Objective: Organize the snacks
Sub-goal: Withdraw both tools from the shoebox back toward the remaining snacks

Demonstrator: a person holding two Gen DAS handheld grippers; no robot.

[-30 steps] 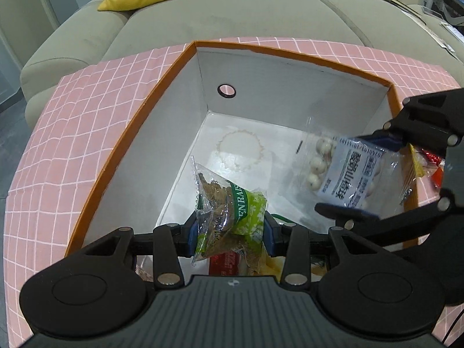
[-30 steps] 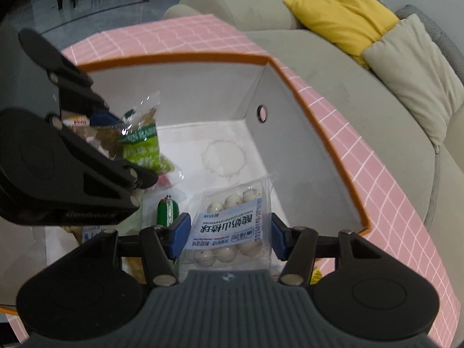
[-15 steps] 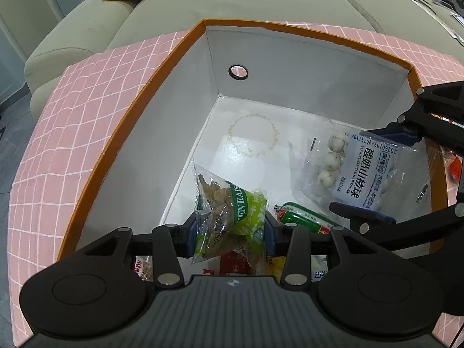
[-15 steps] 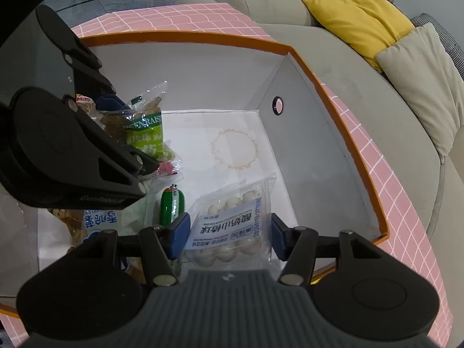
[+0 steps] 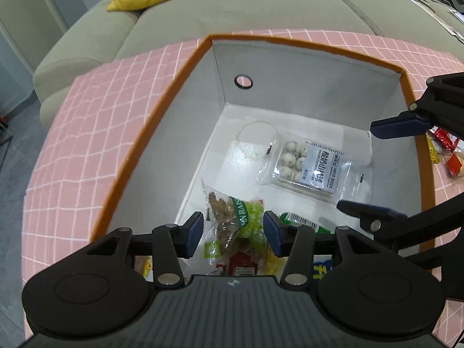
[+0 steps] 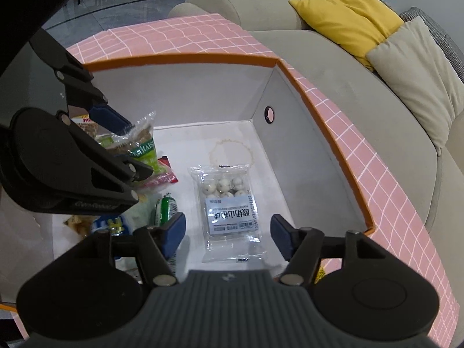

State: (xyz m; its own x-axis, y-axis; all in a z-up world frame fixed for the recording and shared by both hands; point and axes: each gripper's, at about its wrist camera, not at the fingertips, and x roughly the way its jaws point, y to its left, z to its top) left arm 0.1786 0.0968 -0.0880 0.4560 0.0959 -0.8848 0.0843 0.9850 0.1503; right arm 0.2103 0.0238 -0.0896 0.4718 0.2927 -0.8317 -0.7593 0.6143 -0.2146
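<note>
Left tongs (image 5: 232,230) sat at bottom centre of the left wrist view, jaws parted with the raisin bag (image 5: 236,221) between them; the pads looked just off the wrapper, so I cannot tell whether they gripped it. The bag stood tilted over other packets at the near end of the box (image 5: 162,121).

Right tongs (image 6: 227,233) were at bottom centre of the right wrist view, jaws spread wide and holding nothing. The yogurt ball pack (image 6: 227,211) lay flat on the white box floor, seen between the two pads and touching neither. In the left wrist view the same pack (image 5: 310,168) lay right of centre, below a faint ring stain (image 5: 256,136).

A green packet (image 6: 165,207) lay just left of the pack. Box rim was orange; inner walls grey, with a round hole (image 5: 243,81) in the far wall. The box rested on a pink grid cloth (image 5: 87,133). More snacks (image 5: 443,150) lay on the cloth at the right edge of the frame. A sofa (image 6: 333,58) with a yellow cushion (image 6: 345,11) stood behind.
</note>
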